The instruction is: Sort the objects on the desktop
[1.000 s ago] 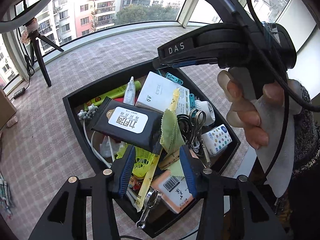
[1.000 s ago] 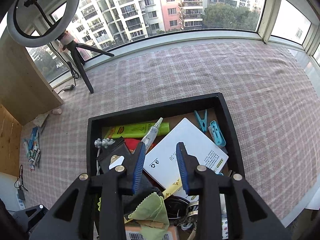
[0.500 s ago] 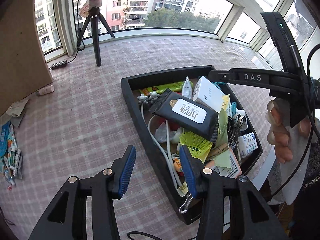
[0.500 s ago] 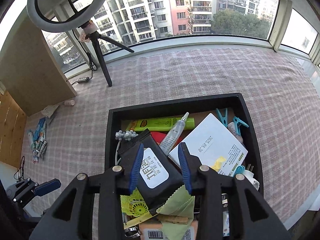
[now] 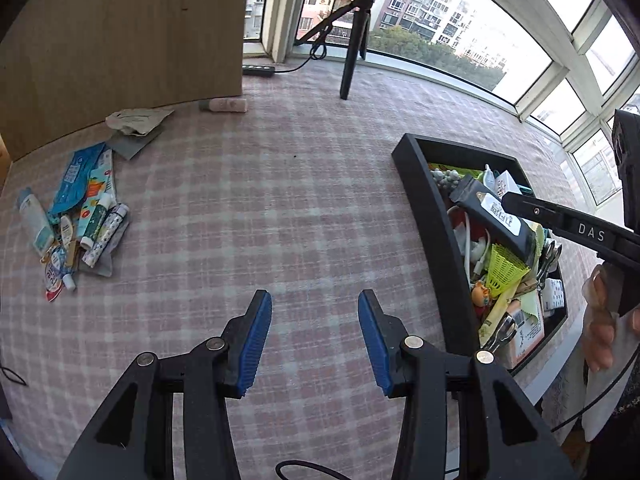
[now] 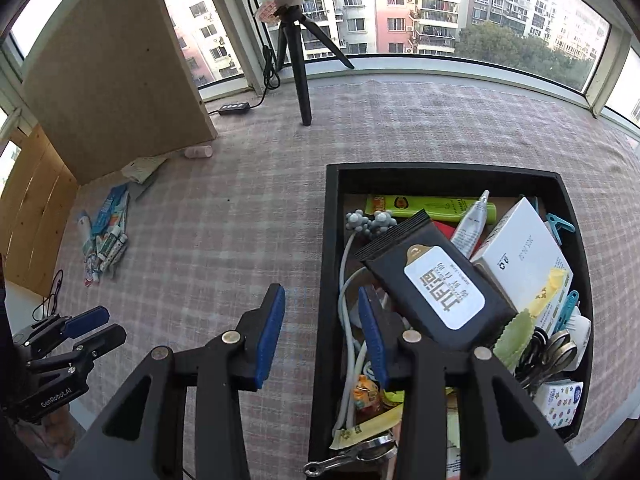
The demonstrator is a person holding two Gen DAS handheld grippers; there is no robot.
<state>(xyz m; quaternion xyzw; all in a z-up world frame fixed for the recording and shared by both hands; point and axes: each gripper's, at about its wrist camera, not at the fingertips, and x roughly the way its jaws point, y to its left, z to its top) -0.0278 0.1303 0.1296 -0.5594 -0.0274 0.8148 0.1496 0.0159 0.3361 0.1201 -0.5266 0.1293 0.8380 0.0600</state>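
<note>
A black tray (image 6: 332, 200) holds several jumbled things: a black wipes pack (image 6: 436, 280), a white box (image 6: 524, 252), a green tube (image 6: 424, 204), scissors (image 6: 548, 352) and white cables. My right gripper (image 6: 320, 300) hovers over the tray's left wall; its jaws are opening and the pads grip nothing. My left gripper (image 5: 315, 308) stands open and empty over the checked cloth, left of the tray (image 5: 424, 216). A pile of tubes and sachets (image 5: 80, 224) lies far left on the cloth.
A tripod leg (image 6: 300, 80) with a ring light stands at the back by the window. A wooden board (image 6: 112, 72) leans at back left, with a power strip (image 6: 234, 108) and crumpled paper (image 5: 136, 120) near it. Checked cloth (image 5: 260, 200) lies between pile and tray.
Both grippers have swung left. The left one went from above the tray to over the cloth. The right one went from above the white box to the tray's left wall, and its jaws widened.
</note>
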